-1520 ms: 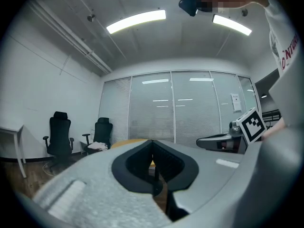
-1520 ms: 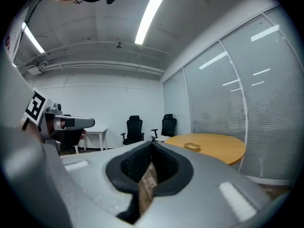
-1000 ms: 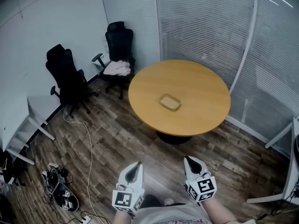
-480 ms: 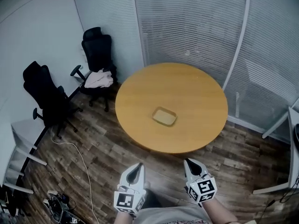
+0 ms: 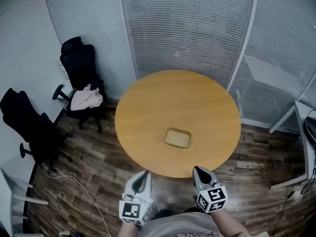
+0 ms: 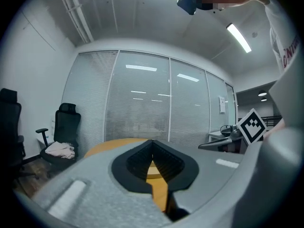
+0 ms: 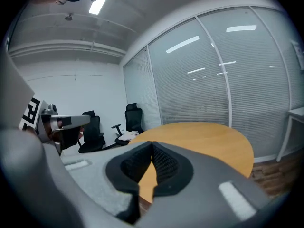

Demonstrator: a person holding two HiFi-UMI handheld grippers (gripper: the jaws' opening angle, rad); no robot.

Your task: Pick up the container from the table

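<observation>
With the left tool [image 5: 142, 178] and right tool [image 5: 199, 172] pinched closed and empty at bottom centre, spread one wide before nearing the container [image 5: 178, 137] on the tabletop [image 5: 163, 98].

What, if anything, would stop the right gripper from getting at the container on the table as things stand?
Probably nothing, so yes: the container sits alone on the table, nothing between it and the right gripper at the near edge. Its shut jaws must open first.

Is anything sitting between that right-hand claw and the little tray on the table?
No: the head view shows only bare tabletop between the right gripper and the container.
</observation>
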